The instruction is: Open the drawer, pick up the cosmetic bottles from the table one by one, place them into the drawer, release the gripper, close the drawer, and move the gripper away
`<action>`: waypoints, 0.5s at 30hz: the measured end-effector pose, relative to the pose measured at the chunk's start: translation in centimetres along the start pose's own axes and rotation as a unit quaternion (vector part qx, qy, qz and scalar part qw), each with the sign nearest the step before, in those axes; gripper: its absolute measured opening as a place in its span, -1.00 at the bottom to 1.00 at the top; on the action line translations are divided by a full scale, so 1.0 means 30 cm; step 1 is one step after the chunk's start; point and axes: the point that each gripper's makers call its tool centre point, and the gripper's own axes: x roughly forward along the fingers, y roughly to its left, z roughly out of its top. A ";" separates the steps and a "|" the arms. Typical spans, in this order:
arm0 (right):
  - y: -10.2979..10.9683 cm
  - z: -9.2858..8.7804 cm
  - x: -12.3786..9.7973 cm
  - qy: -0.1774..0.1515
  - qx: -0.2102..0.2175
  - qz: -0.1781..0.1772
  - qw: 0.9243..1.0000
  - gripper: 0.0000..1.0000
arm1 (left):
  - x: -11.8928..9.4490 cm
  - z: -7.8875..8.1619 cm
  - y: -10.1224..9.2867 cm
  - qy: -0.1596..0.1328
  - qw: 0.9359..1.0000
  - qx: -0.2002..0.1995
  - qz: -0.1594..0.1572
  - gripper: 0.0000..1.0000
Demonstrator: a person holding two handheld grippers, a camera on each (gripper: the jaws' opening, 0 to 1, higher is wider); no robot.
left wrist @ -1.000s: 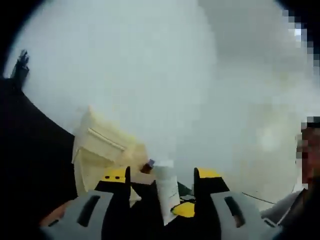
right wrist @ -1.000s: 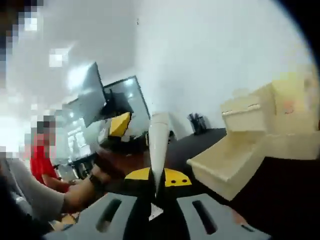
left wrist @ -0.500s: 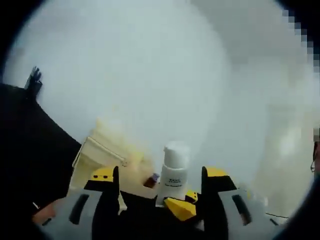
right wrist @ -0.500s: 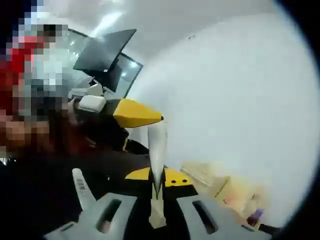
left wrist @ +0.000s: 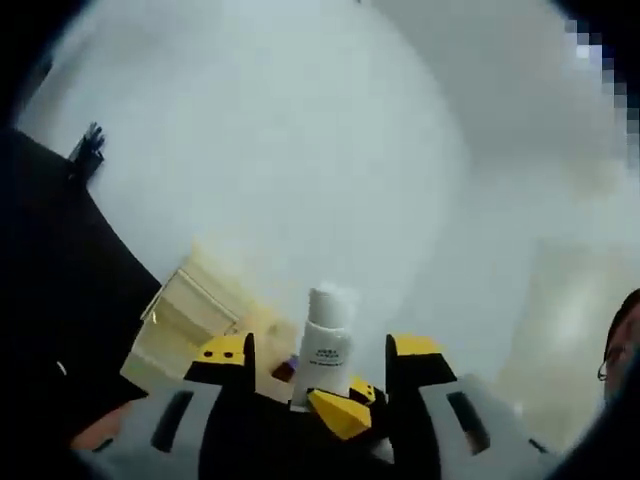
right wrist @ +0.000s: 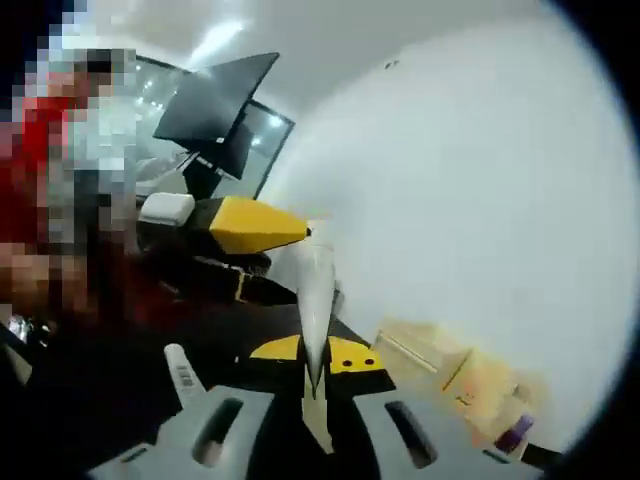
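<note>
Behind everything, one pale cream drawer unit point(left wrist: 185, 320) against a white wall point(left wrist: 300, 150), with one drawer front pulled out; seen again low at the right in the right gripper view point(right wrist: 450, 375), blurred. In front of it, a black table point(left wrist: 50, 300).

In the left gripper view, one white cosmetic bottle point(left wrist: 325, 340), round-capped, dark print on its body, upright between the spread yellow-tipped jaws of the left gripper point(left wrist: 320, 355) and touching neither; bottom hidden behind a yellow tip of the other gripper crossing below.

In the right gripper view, one white tube point(right wrist: 316, 310), slim and tapering to a flat crimped end, pinched between the closed jaws of the right gripper point(right wrist: 314, 352), held up in the air, well clear of the drawer. Beside its top, a yellow jaw tip of the left gripper point(right wrist: 255, 225).

One small purple object point(right wrist: 512, 434) by the drawer unit, too blurred to name.
</note>
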 end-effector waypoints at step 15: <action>0.043 0.003 -0.014 0.003 0.005 0.008 1.000 -0.91 | 0.016 -0.068 -0.047 0.005 0.999 0.044 0.019 -0.39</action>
